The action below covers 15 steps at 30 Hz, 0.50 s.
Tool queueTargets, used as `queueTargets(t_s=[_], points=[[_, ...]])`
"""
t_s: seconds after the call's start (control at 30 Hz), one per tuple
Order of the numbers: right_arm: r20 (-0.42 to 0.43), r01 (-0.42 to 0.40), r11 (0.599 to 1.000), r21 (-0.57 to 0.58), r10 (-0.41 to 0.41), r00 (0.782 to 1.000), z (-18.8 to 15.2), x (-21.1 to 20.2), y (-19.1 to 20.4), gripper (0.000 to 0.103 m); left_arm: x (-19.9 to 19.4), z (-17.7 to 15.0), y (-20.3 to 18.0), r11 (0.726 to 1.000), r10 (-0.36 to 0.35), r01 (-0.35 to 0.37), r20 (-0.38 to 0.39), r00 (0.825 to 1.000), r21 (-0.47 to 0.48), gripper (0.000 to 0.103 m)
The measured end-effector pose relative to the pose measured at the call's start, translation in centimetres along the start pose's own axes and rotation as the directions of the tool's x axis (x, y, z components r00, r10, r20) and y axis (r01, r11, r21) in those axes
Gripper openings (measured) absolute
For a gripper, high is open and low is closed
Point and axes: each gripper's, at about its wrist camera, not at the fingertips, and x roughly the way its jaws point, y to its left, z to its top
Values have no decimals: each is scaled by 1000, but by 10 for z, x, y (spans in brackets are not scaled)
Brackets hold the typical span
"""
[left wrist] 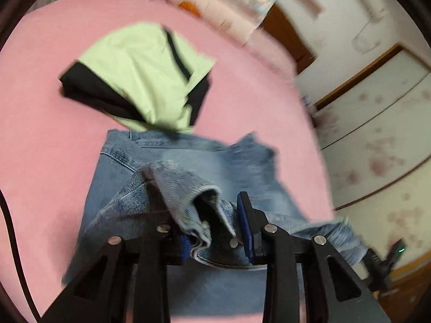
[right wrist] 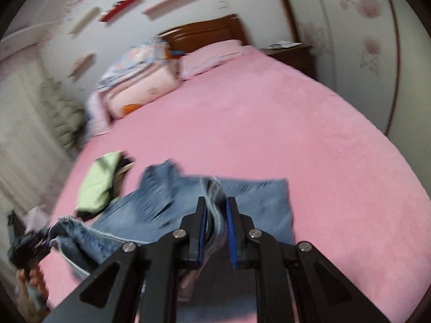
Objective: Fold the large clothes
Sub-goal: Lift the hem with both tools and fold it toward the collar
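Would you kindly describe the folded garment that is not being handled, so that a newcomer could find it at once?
Start at the wide pink bedspread covering the bed. Near its edge lies the blue denim jeans; just beyond them sits a folded light green and black garment. It is the only green item there, folded compact with black fabric showing beneath, and it lies apart from the pillows.

You have one pair of blue jeans (left wrist: 188,167) on one pink bed (right wrist: 269,123). One folded green-and-black garment (left wrist: 140,80) lies beside them. Count two hand-held grippers: left hand-held gripper (left wrist: 200,188), right hand-held gripper (right wrist: 216,202). Two pink pillows (right wrist: 140,86) sit at the one wooden headboard (right wrist: 204,33); any more are too blurred to count.
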Motion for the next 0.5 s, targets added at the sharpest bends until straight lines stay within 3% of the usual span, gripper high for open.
queueTargets(t_s=[0.07, 0.13, 0.23, 0.3, 0.37, 0.5], points=[[-62, 72, 997, -5, -72, 995, 0, 40, -4, 27, 40, 6, 14, 997, 75, -74, -93, 993, 7, 41], [-154, 99, 995, -14, -100, 983, -7, 71, -9, 31, 58, 9, 26, 995, 104, -103, -143, 984, 15, 45], [-219, 84, 994, -76, -99, 971, -23, 92, -12, 31, 49, 12, 35, 996, 86, -83, -96, 992, 43, 61], [-238, 83, 988, -128, -112, 965, -33, 98, -14, 33, 35, 14, 46, 996, 77, -75, -31, 997, 49, 82], [-251, 86, 984, -154, -123, 960, -39, 105, -16, 40, 26, 18, 54, 995, 78, -78, 15, 997, 57, 83], [-262, 88, 988, -126, -119, 958, -38, 119, -23, 41, 34, 26, 58, 980, 151, -148, -10, 988, 136, 83]])
